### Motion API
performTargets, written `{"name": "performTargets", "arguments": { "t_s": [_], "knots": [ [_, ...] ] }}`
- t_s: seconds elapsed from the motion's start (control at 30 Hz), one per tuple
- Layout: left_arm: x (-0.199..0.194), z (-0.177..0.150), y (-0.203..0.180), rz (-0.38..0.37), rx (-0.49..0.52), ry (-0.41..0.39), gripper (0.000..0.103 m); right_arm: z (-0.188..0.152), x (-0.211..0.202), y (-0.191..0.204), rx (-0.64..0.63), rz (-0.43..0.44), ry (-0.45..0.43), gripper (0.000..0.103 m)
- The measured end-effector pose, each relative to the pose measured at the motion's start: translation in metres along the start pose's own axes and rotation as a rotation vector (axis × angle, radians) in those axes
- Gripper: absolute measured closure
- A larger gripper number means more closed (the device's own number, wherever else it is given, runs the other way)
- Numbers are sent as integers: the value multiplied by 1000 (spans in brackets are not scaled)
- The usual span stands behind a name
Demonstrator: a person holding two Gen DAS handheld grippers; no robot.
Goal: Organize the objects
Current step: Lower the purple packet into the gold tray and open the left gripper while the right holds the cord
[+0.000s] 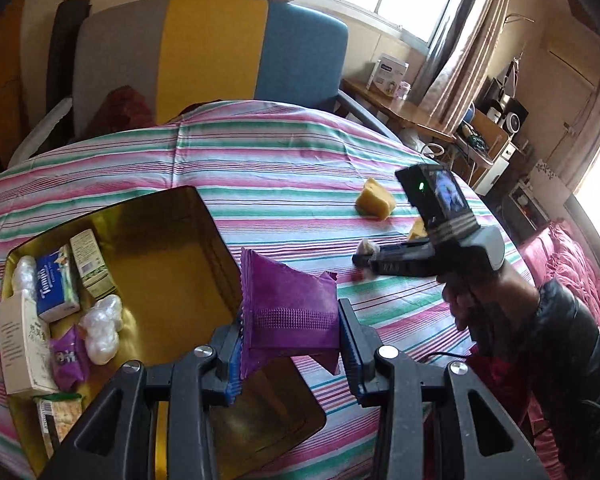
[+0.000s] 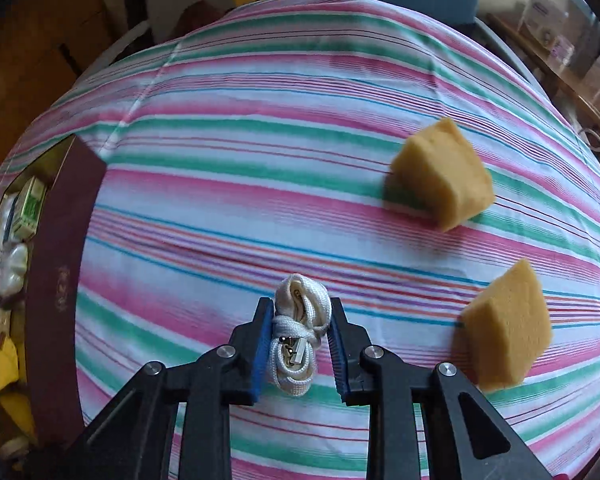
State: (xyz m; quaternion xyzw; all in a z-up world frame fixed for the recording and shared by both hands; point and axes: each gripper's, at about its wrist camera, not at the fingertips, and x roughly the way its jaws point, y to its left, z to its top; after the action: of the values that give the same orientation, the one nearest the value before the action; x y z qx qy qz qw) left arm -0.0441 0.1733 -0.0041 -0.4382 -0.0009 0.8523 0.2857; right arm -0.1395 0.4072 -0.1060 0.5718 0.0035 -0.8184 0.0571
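Progress partial: gold metal tin [image 1: 204, 216] at left holds several packets. My left gripper [image 1: 290, 332] clamps purple foil sachet [image 1: 288, 304] beside tin. My right gripper [image 2: 298, 336] pinches white coiled cable [image 2: 296, 332], frame bottom. Two yellow sponge blocks [image 2: 444, 180] wait on striped cloth [image 2: 260, 160].

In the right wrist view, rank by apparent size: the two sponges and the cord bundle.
1. Near sponge and far sponge: they look about alike; the near one seems slightly bigger, probably only from closeness to the camera.
2. Cord bundle, clearly smallest, though closest.
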Motion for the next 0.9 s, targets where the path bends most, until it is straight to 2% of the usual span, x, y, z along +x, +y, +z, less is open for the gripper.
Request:
{"name": "performTargets", "arguments": {
  "t_s": [0.1,0.2,0.37,0.5,0.63,0.9],
  "knots": [
    [-15,-1,15,20,-23,-27,63,-9,6,21,-61,-39,6,76],
    [-37,0,37,53,-66,-74,63,-13,5,14,-18,-23,-5,76],
    [-84,-5,96,152,-201,-165,63,-20,5,4,3,2,-21,76],
    [-108,-19,133,223,-285,-199,63,-25,4,2,2,-1,-30,76],
    [-104,-37,139,235,-292,-166,63,-21,1,15,-14,-18,-32,76],
    [-45,-45,124,204,-237,-22,63,-20,-1,15,-24,-33,-38,76]
  ]
}}
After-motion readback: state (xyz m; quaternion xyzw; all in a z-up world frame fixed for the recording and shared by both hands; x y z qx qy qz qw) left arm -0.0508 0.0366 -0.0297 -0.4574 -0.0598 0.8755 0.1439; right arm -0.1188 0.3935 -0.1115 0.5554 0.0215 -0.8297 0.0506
